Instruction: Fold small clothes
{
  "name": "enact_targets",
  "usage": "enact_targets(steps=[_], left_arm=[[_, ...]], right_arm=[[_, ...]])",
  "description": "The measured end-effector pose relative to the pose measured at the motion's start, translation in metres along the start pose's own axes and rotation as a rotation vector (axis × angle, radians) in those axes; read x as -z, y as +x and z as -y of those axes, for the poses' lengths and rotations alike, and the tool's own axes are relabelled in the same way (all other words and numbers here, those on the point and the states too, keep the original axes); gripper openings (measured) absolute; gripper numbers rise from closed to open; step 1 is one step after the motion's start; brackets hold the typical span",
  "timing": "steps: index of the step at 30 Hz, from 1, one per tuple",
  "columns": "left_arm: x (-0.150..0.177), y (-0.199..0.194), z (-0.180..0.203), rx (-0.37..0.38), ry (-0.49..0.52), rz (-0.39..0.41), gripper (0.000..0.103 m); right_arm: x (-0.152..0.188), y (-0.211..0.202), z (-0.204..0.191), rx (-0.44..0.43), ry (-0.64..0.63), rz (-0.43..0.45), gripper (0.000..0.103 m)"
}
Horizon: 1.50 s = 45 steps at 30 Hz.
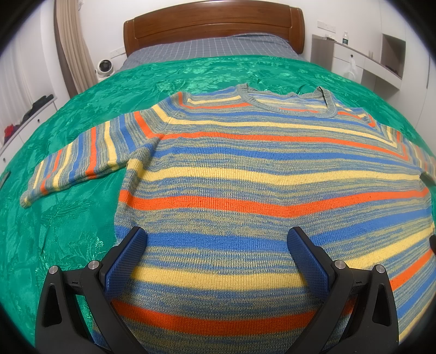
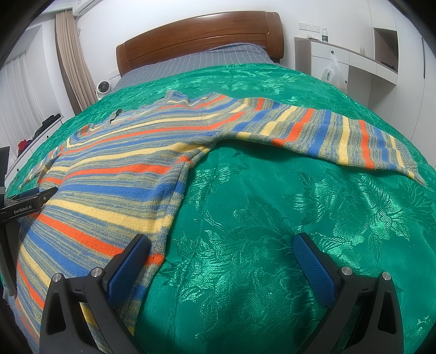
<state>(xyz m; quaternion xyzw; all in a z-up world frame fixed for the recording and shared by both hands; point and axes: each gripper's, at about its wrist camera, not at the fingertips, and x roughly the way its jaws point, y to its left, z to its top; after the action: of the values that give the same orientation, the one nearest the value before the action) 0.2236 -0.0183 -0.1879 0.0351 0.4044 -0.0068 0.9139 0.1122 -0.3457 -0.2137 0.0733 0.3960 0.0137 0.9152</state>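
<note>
Down near the hem, the left gripper (image 1: 216, 239) hovers spread wide over the striped sweater (image 1: 245, 168), holding nothing. Right gripper (image 2: 222, 247) gapes too, empty, straddling the sweater's side edge and the green bedspread (image 2: 286, 217). Sweater lies flat, sleeves out, collar toward the wooden headboard (image 1: 215, 24) beyond.

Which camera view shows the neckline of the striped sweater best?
The left wrist view: the neckline of the striped sweater faces the camera, its whole ribbed curve visible. The right wrist view shows it only obliquely, foreshortened and rumpled.
</note>
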Motion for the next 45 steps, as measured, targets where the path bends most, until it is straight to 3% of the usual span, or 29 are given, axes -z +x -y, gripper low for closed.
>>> enact_targets(steps=[37, 42, 45], left_arm=[[0.000, 0.000, 0.000, 0.000, -0.001, 0.000, 0.103], [0.000, 0.000, 0.000, 0.000, 0.000, 0.000, 0.103], [0.000, 0.000, 0.000, 0.001, -0.001, 0.000, 0.103]], right_arm=[[-0.001, 0.000, 0.000, 0.002, -0.001, -0.001, 0.103], [-0.005, 0.000, -0.003, 0.015, -0.005, -0.022, 0.103], [-0.010, -0.005, 0.000, -0.012, -0.003, -0.078, 0.103]])
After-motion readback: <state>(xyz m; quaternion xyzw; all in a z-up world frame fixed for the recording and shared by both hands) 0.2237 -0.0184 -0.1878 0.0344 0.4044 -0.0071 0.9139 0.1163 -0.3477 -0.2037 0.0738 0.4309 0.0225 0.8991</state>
